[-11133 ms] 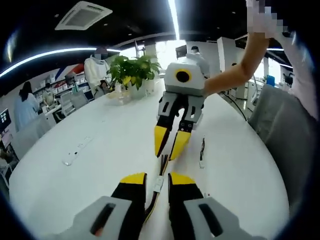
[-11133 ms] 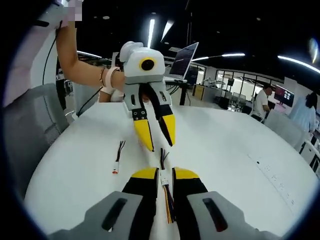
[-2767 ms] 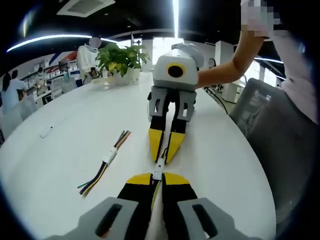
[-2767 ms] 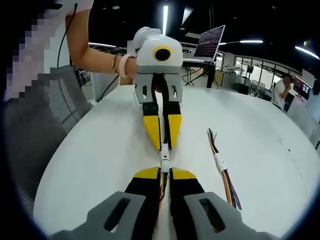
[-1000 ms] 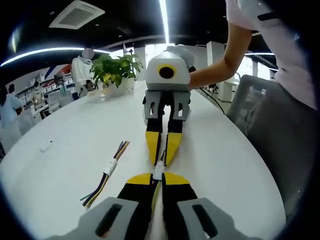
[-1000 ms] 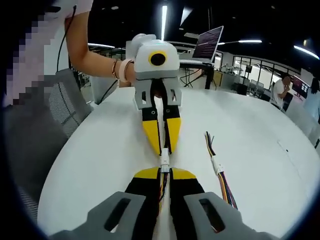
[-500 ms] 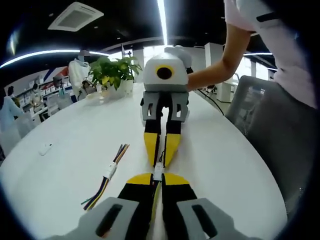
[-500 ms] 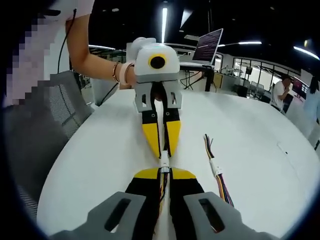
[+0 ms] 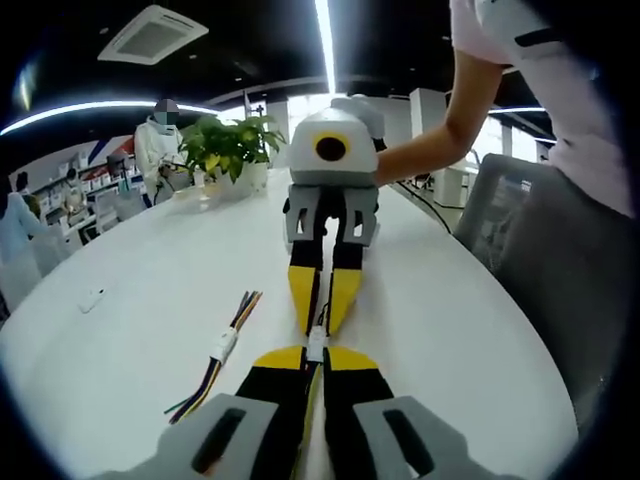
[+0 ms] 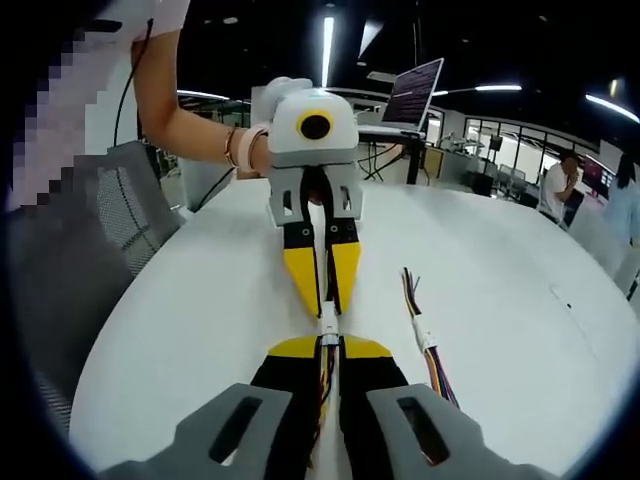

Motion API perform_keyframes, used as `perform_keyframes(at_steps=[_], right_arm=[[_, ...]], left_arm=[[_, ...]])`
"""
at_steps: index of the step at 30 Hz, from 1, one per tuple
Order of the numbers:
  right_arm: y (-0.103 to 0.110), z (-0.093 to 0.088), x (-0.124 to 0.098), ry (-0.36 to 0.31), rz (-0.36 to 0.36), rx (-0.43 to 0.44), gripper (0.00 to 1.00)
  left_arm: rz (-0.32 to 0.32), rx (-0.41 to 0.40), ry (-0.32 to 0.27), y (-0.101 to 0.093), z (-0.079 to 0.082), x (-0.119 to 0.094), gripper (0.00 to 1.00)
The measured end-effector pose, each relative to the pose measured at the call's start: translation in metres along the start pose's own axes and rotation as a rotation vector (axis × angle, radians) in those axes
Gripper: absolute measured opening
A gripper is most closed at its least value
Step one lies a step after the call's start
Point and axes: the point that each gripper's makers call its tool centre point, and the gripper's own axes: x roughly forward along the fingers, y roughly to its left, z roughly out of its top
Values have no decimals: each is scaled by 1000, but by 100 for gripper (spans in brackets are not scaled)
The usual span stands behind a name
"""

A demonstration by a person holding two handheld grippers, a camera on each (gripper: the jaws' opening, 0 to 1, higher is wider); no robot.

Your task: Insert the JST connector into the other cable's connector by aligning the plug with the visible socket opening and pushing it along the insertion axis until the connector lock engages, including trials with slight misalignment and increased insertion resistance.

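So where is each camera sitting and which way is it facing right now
Left gripper view: rides the left hand-held gripper, facing the right hand-held gripper, the person's forearm and a plant.
Right gripper view: rides the right hand-held gripper, facing the left one and a laptop.
Shared: the white table, joined connector and spare cable.

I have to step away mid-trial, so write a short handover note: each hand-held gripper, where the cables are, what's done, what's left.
Left hand-held gripper: shut on its cable, white connector at the fingertips.
Right hand-held gripper: shut on the other cable, its connector at the tips.
The two grippers face each other tip to tip above the white table; the connectors meet in line between them.
A spare joined cable pair lies loose on the table beside them.
Done: both cables gripped, aligned, brought together.
Left: I cannot tell whether the lock has engaged; push along the axis, then check.
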Motion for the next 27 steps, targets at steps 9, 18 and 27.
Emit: perform_keyframes(at_steps=[9, 18, 27], right_arm=[[-9, 0, 0, -15, -19, -1, 2], [-17, -3, 2, -33, -29, 1, 2], [-25, 1, -1, -99, -33, 29, 2]], left_arm=[[6, 4, -1, 13, -2, 1, 0], [5, 6, 0, 24, -9, 5, 0], [6, -25, -59, 33, -7, 4, 0]])
